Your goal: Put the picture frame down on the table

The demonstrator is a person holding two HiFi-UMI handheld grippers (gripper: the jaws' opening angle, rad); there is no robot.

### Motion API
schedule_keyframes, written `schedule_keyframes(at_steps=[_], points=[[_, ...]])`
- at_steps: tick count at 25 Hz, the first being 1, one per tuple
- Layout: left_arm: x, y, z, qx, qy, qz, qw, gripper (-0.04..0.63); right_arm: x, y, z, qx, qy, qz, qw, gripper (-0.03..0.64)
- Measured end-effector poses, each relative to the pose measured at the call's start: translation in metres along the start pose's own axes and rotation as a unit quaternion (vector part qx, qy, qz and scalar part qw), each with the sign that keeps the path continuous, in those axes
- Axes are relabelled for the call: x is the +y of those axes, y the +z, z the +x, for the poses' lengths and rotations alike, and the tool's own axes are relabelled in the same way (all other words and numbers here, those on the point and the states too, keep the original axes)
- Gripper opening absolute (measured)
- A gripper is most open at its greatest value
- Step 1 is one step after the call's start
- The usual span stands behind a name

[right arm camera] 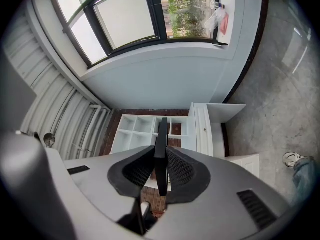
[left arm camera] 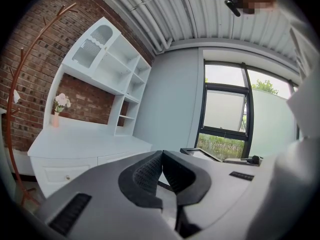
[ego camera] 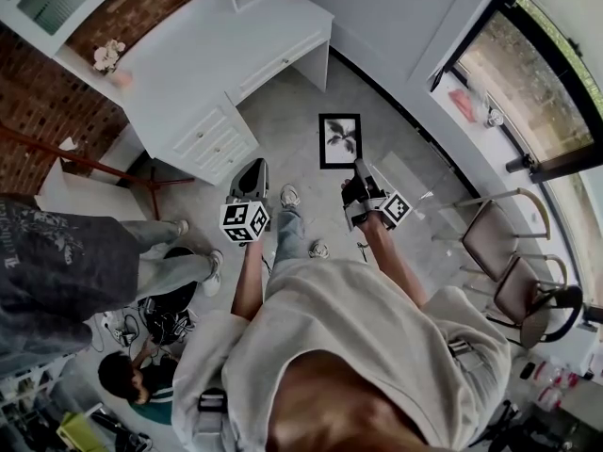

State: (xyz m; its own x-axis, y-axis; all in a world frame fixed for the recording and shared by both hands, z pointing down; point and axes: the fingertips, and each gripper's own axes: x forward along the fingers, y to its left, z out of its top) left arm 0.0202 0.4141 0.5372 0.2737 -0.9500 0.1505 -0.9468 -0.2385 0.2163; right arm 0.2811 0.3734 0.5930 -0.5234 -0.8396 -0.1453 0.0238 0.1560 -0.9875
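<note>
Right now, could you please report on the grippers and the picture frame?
Left gripper shut, empty. Right gripper shut on picture frame. Frame in the air, short of white desk. Nothing seen between.

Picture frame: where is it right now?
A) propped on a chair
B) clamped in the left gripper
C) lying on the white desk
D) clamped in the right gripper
D: the right gripper is clamped on the dark edge of the frame, and the head view shows it held out at that gripper's tip, short of the desk.

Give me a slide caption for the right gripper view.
Black picture frame clamped edge-on in the right claw, white shelves behind.
</note>
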Motion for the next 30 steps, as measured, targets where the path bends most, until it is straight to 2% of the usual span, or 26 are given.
schedule_keyframes(at_steps=[13,30], points=[[0.041,0.011,0.081,0.0,-0.005,-0.007,1.0,0.017,-0.02,0.028,0.088,0.0,0.001,-0.005,1.0,0.086],[0.135,0.066,0.224,0.002,-0.027,-0.012,0.9996,0.017,-0.028,0.066,0.257,-0.018,0.004,-0.019,1.0,0.086]])
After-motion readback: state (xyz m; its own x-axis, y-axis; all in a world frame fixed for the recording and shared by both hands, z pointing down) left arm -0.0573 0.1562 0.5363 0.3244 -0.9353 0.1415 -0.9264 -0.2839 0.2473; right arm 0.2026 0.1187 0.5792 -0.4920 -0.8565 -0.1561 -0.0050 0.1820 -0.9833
